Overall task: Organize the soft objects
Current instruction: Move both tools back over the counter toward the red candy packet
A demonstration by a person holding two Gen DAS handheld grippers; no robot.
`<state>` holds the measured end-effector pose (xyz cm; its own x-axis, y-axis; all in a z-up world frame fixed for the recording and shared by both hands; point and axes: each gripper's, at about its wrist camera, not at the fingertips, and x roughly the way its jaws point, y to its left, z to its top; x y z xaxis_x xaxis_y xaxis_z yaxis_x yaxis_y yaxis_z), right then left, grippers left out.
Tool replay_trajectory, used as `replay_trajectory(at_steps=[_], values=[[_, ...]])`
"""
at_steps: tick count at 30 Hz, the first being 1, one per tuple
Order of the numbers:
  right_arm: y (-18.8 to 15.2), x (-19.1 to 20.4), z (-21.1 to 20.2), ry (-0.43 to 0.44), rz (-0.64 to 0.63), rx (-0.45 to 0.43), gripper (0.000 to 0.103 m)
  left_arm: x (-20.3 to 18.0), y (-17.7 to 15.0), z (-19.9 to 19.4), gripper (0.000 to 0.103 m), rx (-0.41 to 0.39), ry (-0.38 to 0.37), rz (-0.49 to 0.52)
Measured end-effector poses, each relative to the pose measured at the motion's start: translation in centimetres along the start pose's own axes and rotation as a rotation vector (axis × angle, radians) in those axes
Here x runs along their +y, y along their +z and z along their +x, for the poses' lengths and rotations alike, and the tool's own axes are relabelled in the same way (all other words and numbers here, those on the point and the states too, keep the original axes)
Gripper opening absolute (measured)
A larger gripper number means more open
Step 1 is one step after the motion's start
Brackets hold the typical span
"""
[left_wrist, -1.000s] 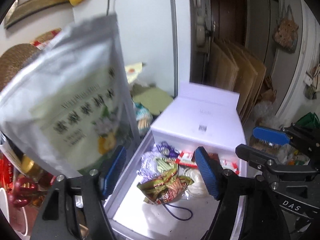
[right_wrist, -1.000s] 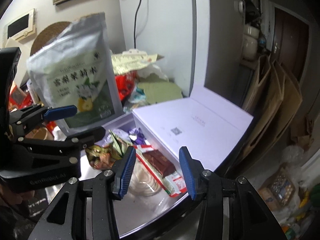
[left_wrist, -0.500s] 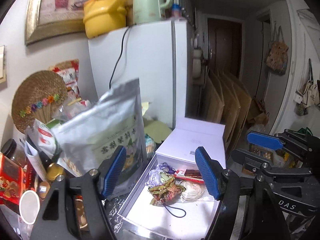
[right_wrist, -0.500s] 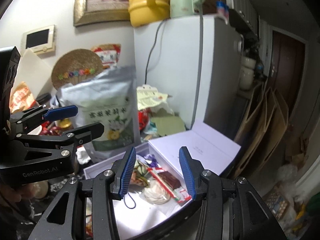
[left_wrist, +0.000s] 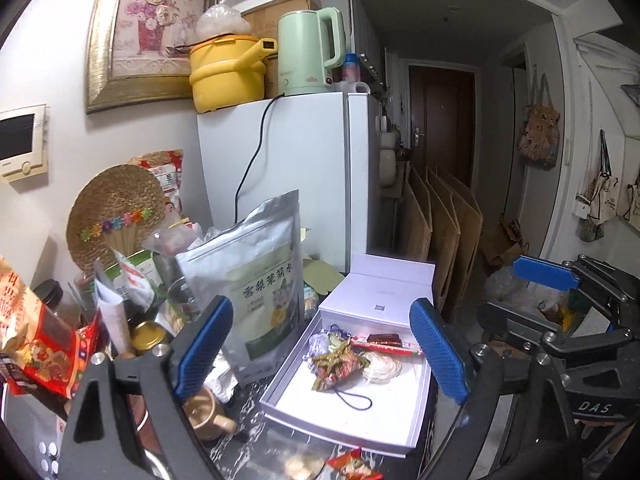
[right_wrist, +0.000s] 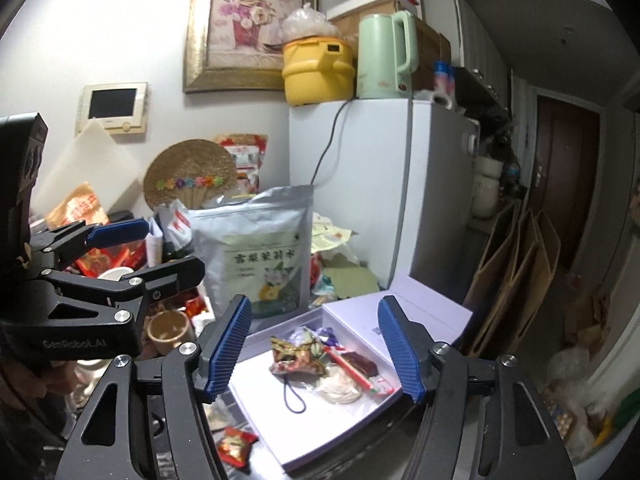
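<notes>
Both grippers, left [left_wrist: 320,354] and right [right_wrist: 316,350], tilted downward above white box [left_wrist: 400,296], jaws just widened, empty.

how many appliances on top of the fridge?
2: a yellow cooker toward the wall side, and a mint green kettle beside it toward the hallway side. A cardboard box behind them may hide more.
</notes>
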<state>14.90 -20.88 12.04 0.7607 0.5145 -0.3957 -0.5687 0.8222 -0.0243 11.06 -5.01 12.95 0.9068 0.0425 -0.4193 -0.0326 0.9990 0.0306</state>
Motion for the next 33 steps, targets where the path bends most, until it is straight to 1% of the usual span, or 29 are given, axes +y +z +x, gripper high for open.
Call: replay_trajectory(at_steps=[2,8,13,18,22,27,30,33], values=[[-0.4,0.6,-0.6,0.002,0.002,-0.003,0.071,0.3,-0.7,-0.7,0.091,0.007,-0.002,-0.003],[-2.4,2.7,-2.0,0.018,-0.009,0.01,0.071,1.4,-3.3,-2.1,0.091,0.04,0.002,-0.011],[-4.3,4.5,-2.2,0.026,-0.03,0.024,0.071,2.4,-5.8,-2.8,0.091,0.081,-0.005,-0.04],[-6.5,6.3,-2.0,0.042,-0.037,0.056,0.071,3.0,-8.4,-3.1,0.091,0.119,-0.006,-0.062],[-8.4,7.2,-1.5,0.058,-0.028,0.093,0.071,3.5,-10.4,-2.8,0.091,0.165,-0.014,-0.081],[-11.0,7.8,-0.5,0.071,0.0,0.151,0.071,4.0,-13.0,-2.0,0.091,0.248,-0.061,-0.122],[-12.6,8.0,-0.1,0.066,0.007,0.175,0.071,3.9,-14.6,-1.4,0.091,0.278,-0.055,-0.126],[-14.1,7.9,0.6,0.065,0.038,0.209,0.071,4.2,-16.5,-0.3,0.091,0.323,-0.069,-0.148]])
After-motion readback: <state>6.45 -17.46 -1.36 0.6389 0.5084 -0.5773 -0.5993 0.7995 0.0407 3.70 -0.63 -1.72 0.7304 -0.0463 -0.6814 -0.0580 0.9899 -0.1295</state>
